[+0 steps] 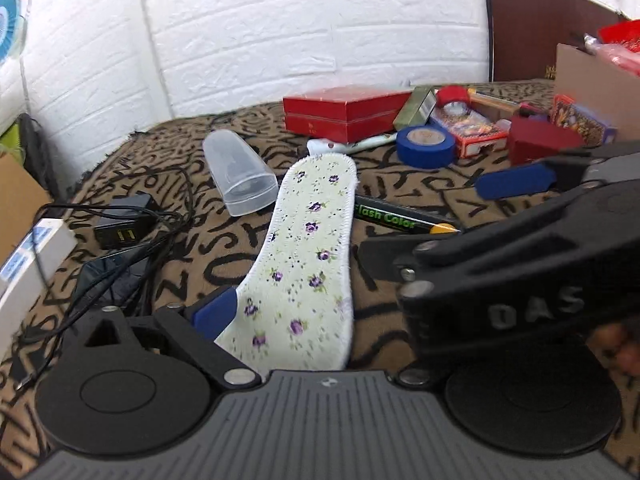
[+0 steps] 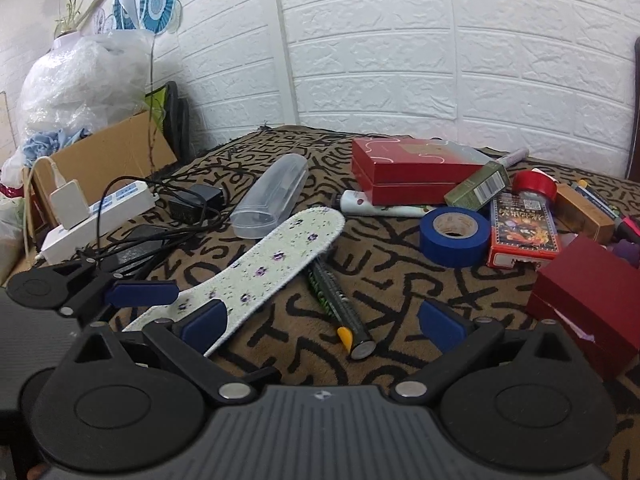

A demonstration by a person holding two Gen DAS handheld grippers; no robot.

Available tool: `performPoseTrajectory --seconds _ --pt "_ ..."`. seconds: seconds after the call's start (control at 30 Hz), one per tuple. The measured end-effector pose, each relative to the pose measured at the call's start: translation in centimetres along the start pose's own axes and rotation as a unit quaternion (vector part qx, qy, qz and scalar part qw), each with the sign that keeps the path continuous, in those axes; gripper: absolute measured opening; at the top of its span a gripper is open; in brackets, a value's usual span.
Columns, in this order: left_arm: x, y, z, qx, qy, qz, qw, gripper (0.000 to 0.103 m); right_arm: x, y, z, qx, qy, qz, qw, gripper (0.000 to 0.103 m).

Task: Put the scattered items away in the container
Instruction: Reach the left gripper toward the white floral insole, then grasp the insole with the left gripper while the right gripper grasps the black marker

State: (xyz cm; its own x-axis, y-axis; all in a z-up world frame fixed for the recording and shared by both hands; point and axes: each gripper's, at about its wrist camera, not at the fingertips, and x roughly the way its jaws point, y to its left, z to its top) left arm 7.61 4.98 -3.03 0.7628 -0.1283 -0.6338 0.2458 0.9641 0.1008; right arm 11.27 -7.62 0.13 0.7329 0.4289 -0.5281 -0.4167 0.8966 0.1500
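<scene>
A white brick wall (image 2: 400,60) stands far ahead of the gripper. Off to its left sit a cardboard box (image 2: 116,152), a bulging plastic bag (image 2: 76,84) and blue fan-shaped wall decorations (image 2: 158,0).

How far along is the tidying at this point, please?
Little looks done: the blue tape roll, red gift box and clear case lie scattered on the cloth. In hand: the left gripper has the floral insole between its fingers, clamp unclear; the right gripper hangs open over the Flash Color marker. Nearly everything is left.
</scene>
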Motion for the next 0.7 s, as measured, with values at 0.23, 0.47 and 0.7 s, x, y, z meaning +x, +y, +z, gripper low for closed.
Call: performPoseTrajectory --seconds 0.23,0.47,0.7 --pt "0.5 0.8 0.0 -0.027 0.000 -0.003 0.9996 0.091 1.3 -0.8 0.8 -0.020 0.013 0.008 1.000 0.103" --pt "-0.8 -0.3 0.1 0.007 -0.019 -0.003 0.9998 0.033 2.5 -2.0 1.4 0.001 0.032 0.044 0.999 0.086" --pt "-0.5 0.5 0.2 -0.015 -0.023 -0.008 0.9996 0.038 2.9 -2.6 1.9 -0.008 0.050 0.073 0.996 0.077"
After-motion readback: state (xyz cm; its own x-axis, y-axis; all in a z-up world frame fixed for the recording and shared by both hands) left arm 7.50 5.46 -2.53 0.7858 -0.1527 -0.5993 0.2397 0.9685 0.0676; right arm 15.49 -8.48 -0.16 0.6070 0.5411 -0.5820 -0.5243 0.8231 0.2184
